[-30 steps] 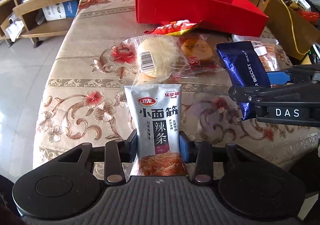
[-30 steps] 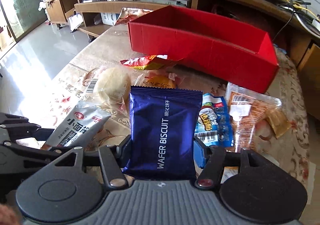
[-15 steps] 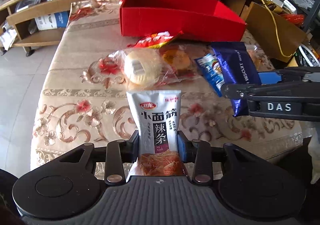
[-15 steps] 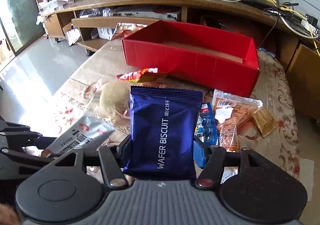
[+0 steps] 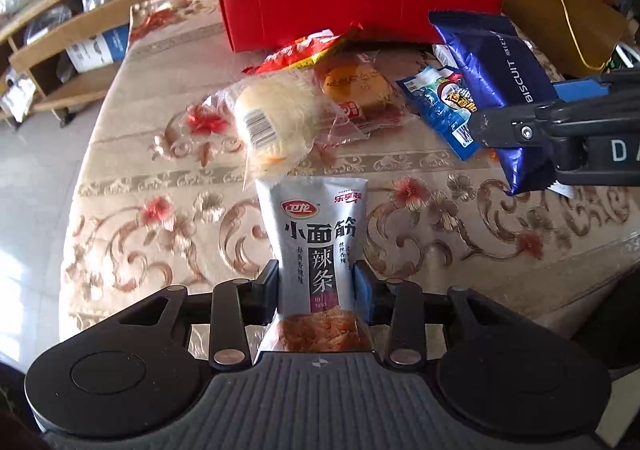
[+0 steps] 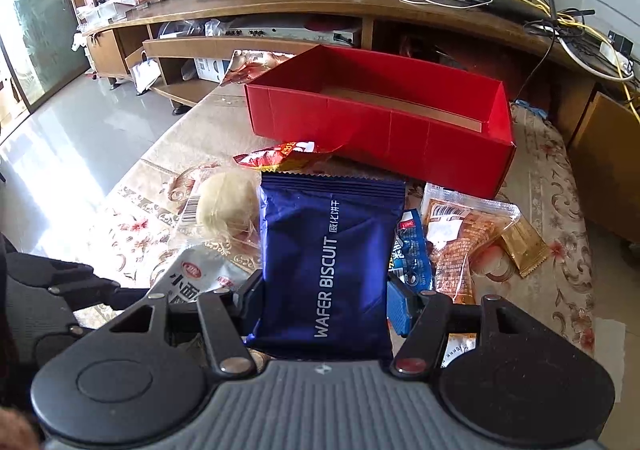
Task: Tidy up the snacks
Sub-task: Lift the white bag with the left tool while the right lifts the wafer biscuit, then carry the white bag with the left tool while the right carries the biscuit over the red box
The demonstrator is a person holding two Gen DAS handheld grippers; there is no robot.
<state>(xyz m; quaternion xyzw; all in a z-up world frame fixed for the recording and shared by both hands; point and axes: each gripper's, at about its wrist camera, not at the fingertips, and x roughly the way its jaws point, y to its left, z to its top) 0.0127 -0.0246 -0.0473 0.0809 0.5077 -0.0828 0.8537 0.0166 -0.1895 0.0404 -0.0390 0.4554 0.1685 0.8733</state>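
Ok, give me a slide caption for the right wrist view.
Right gripper holds a blue wafer biscuit packet above scattered snacks, facing the empty red box.

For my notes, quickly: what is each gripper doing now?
Left gripper: shut on the grey snack packet.
Right gripper: shut on the blue wafer biscuit pack.

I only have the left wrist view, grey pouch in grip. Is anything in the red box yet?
Observer: In the right wrist view, the red box shows a bare strip of floor and no snacks.
Operator: Is the wafer pack gripped evenly?
Observer: Yes. The right gripper presses both side edges of the wafer biscuit pack, which stands upright.
Operator: What's hidden behind it?
Observer: A clear pack of orange snacks and a small gold packet.
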